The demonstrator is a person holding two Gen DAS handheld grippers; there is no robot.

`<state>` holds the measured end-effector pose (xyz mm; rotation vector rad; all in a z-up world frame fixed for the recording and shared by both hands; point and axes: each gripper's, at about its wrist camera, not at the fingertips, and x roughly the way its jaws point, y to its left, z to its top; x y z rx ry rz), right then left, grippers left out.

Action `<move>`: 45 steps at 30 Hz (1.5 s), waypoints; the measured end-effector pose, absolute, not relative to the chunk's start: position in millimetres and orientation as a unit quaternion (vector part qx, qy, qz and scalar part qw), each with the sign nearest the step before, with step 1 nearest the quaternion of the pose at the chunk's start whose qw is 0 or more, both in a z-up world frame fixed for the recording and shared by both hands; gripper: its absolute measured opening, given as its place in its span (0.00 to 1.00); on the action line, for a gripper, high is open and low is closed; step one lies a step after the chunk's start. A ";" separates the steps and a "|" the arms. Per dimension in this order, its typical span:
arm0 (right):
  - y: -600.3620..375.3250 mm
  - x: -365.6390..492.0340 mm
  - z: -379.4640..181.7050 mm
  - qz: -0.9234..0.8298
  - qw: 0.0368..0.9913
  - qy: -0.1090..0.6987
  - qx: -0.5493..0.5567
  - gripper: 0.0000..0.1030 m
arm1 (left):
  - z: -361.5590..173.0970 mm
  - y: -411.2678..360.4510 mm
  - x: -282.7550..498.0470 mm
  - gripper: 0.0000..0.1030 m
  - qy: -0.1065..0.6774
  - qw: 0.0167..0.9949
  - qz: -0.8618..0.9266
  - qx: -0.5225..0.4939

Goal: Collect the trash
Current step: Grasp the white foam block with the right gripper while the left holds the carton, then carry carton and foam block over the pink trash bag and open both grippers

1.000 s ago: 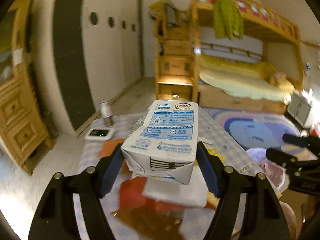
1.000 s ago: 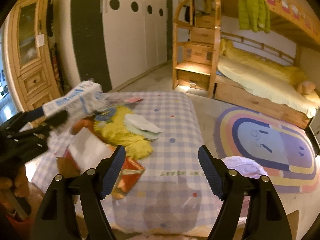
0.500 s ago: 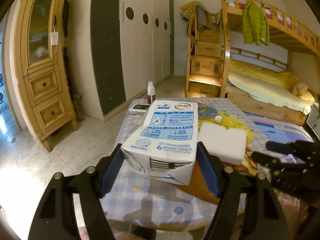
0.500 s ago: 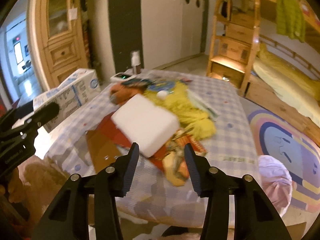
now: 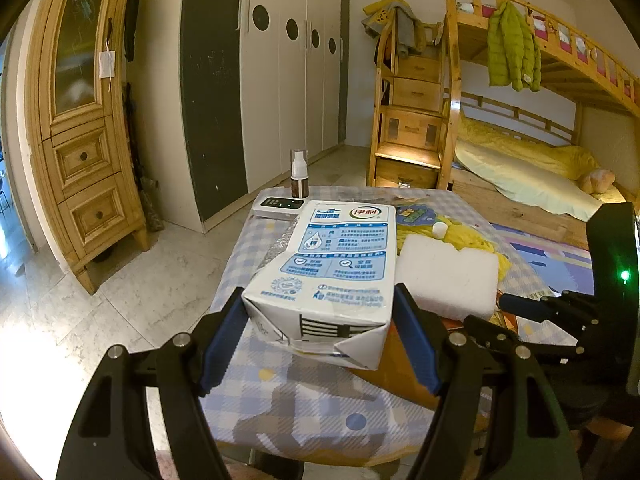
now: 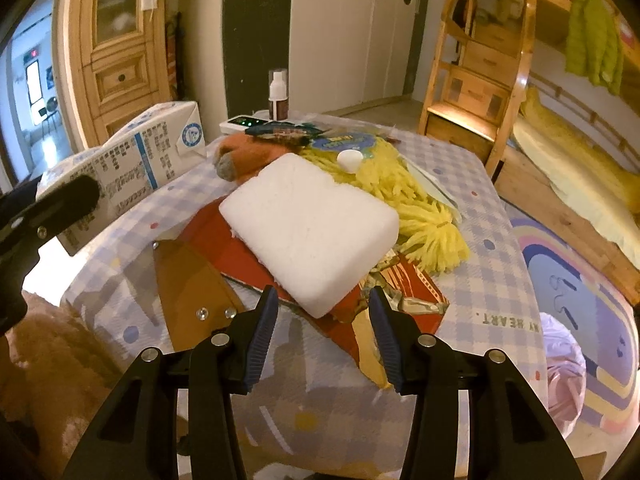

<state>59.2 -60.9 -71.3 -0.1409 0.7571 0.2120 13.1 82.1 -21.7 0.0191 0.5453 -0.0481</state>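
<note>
Two grippers: left gripper (image 5: 320,320) clamps the milk carton (image 5: 332,264); right gripper (image 6: 322,316), closing, stands empty near the foam block (image 6: 308,232) edge.

On the table (image 6: 472,184), the foam block (image 6: 308,236) lies before the mop head (image 6: 404,196), bottle (image 6: 278,94) behind.

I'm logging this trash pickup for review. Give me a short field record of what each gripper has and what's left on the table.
left gripper: shut on milk carton
right gripper: jaws just closing, open, near corner of white foam block, pads not pressing
table: checked cloth
remaining items: foam block, yellow yarn mop head, red cardboard, spray bottle
</note>
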 end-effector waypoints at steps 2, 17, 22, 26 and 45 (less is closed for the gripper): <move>-65.3 59.5 -67.4 0.110 0.924 0.363 -0.052 0.20 | -21.7 82.7 13.1 0.68 0.268 0.963 -0.024 0.010; -193.9 -12.4 5.4 0.013 0.955 0.294 0.029 0.17 | -2.5 -17.6 -4.3 0.68 0.225 0.964 -0.131 0.051; -254.4 -32.8 -1.4 -0.065 0.950 0.301 0.055 0.18 | -7.8 -82.2 -5.3 0.68 0.227 0.951 -0.198 0.074; -300.4 -45.6 -11.7 -0.124 0.940 0.310 0.075 0.18 | -14.1 -133.1 -4.9 0.68 0.233 0.936 -0.249 0.086; -418.0 -18.9 -102.0 -0.240 0.885 0.371 0.146 0.24 | -49.6 -278.9 50.5 0.71 0.275 0.898 -0.324 0.112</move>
